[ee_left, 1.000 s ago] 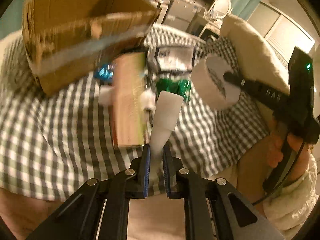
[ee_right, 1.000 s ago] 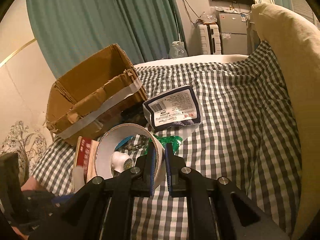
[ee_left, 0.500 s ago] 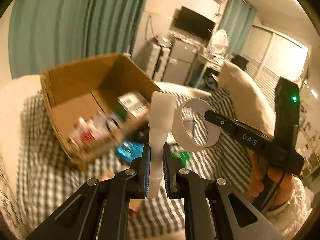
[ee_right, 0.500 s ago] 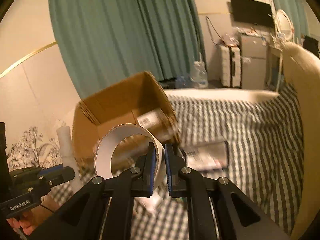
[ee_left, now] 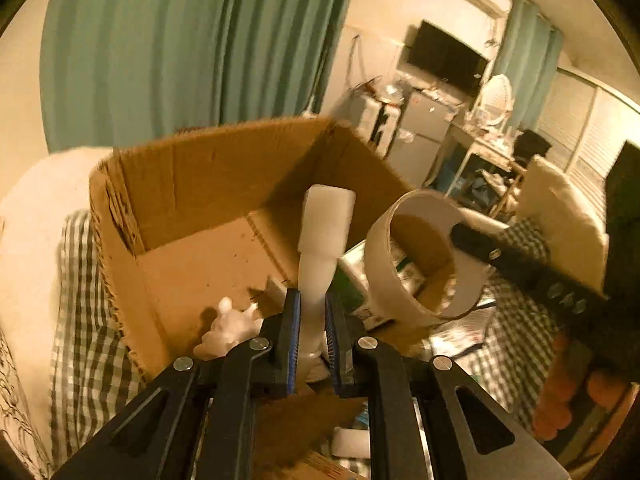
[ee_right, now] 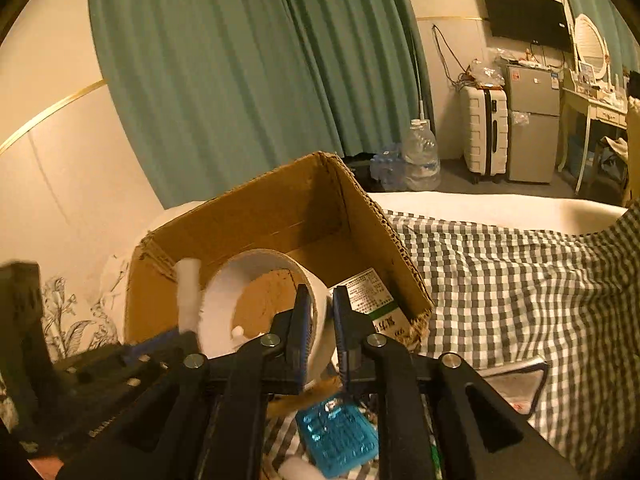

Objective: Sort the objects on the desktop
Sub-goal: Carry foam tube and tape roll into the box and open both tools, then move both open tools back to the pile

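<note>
A teal curtain fills the upper left and centre of the right wrist view. At upper right a dark television hangs on the wall, with a white suitcase and a grey fridge below it. A clear water jug stands on the floor at centre. A checked bedcover spreads across the right.
</note>
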A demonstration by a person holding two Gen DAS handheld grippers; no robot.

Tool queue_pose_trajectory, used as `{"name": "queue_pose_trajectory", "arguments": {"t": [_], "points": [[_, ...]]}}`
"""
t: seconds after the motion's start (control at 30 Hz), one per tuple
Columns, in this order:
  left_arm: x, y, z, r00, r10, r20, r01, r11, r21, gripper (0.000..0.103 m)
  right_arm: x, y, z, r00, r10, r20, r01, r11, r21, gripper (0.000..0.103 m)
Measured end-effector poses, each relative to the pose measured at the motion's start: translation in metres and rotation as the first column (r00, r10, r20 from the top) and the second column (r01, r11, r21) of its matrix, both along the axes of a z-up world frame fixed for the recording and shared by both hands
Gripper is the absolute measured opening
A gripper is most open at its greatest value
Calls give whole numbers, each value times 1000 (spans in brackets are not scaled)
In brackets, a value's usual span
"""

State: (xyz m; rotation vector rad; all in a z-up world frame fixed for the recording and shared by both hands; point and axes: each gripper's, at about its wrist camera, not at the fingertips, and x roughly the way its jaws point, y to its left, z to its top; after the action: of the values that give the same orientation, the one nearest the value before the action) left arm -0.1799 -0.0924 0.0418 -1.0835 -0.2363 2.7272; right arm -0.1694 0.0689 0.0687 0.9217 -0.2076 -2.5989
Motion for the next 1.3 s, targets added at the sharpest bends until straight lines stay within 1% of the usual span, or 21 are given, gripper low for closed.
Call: {"name": "queue_pose_trajectory", "arguments": {"t": [0.07, 0.1, 0.13, 0.17, 0.2, 0.23, 0.27, 0.3, 0.33, 0.43, 0.53, 0.67, 0.77, 0.8, 0.83, 0.93, 1.0, 1.03, 1.13, 1.23, 1.3], "points": [[-2, -3, -6, 1000, 18, -10, -18, 1000, 2, 17, -4, 1, -3, 1000, 0, 4, 0, 1000, -13, 37], [-2, -5, -7, 999, 27, -16, -27, 1000, 1, 22, -5, 1, -5, 1000, -7, 3, 7, 1000, -12, 43], [-2, -7, -8, 999, 38, -16, -38, 999, 0, 38, -6, 3, -5, 1000, -17, 0, 17, 1000, -14, 51], [-2, -9, -8, 999, 46, -13, -46, 999, 1, 52, -6, 5, -5, 1000, -27, -3, 27, 999, -19, 52], [1, -9, -8, 999, 41, -18, -41, 999, 12, 54, -5, 9, -5, 999, -34, 0, 34, 999, -28, 52], [5, -9, -5, 998, 49, -27, -49, 999, 19, 68, -4, 13, -4, 999, -40, 3, 40, 999, -34, 52], [9, -9, -3, 996, 76, -42, -76, 997, 7, 92, 1, 17, -2, 999, -47, 2, 47, 998, -39, 52], [16, -9, 0, 992, 107, -63, -108, 994, -8, 100, 8, 23, 1, 999, -52, -4, 52, 998, -41, 52], [27, -10, 5, 985, 135, -108, -137, 991, -11, 103, 17, 30, 5, 999, -53, -13, 52, 998, -39, 52], [58, -12, 17, 977, 129, -170, -125, 992, 37, 103, 47, 50, 16, 998, -42, -49, 41, 999, -12, 52], [89, -11, 20, 976, 144, -163, -138, 989, 45, 103, 85, 72, 25, 996, -8, -84, 11, 999, 41, 56], [125, 6, 2, 985, 156, -78, -154, 987, 32, 103, 123, 91, 24, 992, -1, -126, 16, 993, 120, 58], [141, 24, -21, 980, 197, 22, -197, 980, 23, 103, 139, 103, 11, 994, -19, -111, 30, 995, 96, 58], [142, 28, -29, 974, 218, 60, -220, 975, 21, 103, 143, 107, 4, 995, -22, -96, 30, 996, 80, 58], [145, 36, -42, 957, 266, 117, -269, 963, 13, 103, 146, 110, -3, 996, -27, -85, 33, 997, 70, 58], [148, 41, -72, 906, 361, 223, -374, 927, 18, 103, 150, 113, -23, 998, -20, -62, 25, 997, 77, 58], [152, 43, -88, 878, 401, 261, -422, 906, 29, 103, 152, 114, -34, 999, -12, -47, 16, 996, 82, 58], [151, 46, -96, 866, 420, 270, -439, 899, 9, 103, 149, 117, -40, 1000, -1, -31, 3, 997, 76, 58], [147, 57, -105, 863, 432, 262, -433, 900, -59, 103, 146, 120, -51, 1000, 9, -9, -8, 998, 66, 58], [140, 65, -113, 870, 429, 243, -419, 903, -95, 103, 143, 121, -56, 1000, 17, 0, -17, 998, 60, 58], [134, 66, -117, 866, 437, 245, -419, 900, -124, 103, 142, 121, -57, 1000, 25, 10, -26, 998, 55, 58]]}}
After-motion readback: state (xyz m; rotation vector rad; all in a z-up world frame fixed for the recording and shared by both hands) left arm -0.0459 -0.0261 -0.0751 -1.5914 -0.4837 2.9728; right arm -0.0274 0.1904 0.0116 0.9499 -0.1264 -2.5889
